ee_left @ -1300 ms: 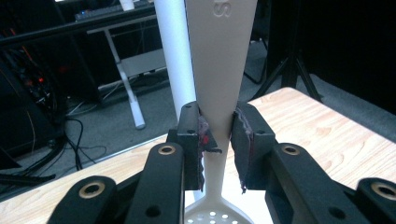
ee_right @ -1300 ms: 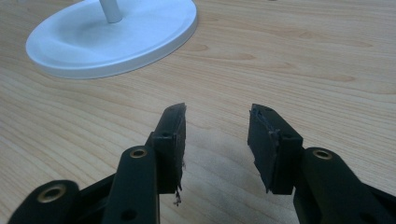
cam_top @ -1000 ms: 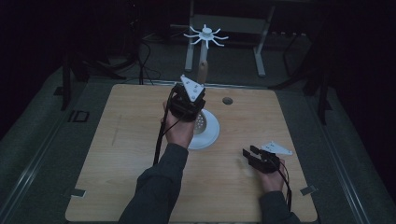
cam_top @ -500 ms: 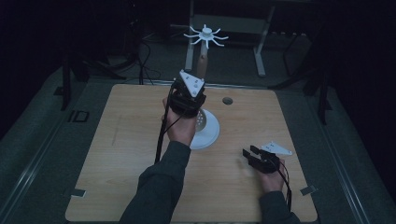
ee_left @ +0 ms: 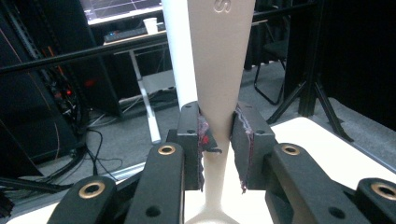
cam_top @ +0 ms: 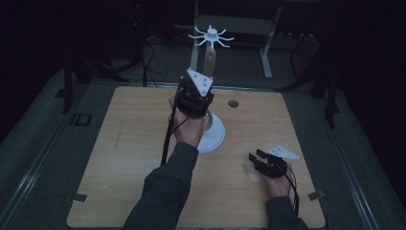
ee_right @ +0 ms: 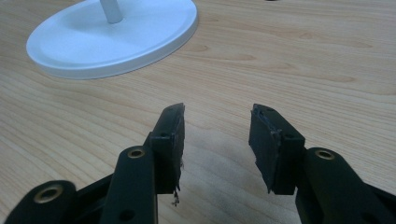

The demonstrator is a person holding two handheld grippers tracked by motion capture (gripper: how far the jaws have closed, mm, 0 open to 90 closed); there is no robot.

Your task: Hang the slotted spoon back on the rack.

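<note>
- High view, nearest first: the right gripper (cam_top: 262,160) rests low near the table's (cam_top: 119,191) near right corner, jaws parted with nothing between them; the right gripper view confirms the gap, with bare wood under the pads.
- A little farther in, near the table's middle, sits the white round base (cam_top: 215,136) of the stand, its thin white post (ee_right: 111,10) rising from the centre.
- Above that base the left gripper (cam_top: 197,98) is raised, gripping a pale beige utensil (cam_top: 209,61) by its narrow neck, handle end pointing up.
- In the left gripper view the pads clamp on that neck from both sides; the utensil's wide flat handle (ee_left: 219,51) stands just in front of the post, and I cannot tell whether the two touch.
- Farthest off and highest is the stand's white hook crown (cam_top: 211,36), its arms spread over the far edge of the table; the utensil's top is just below it.
- Step in hand, as I judge it: carrying the utensil up to hang it on one of the hooks.
- The next move likely calls for a short lift and a small sideways shift to bring the handle's top to a hook arm, keeping the grip firm until it catches.
- Knocking the light stand is the risk; the idle right gripper could steady the base.
</note>
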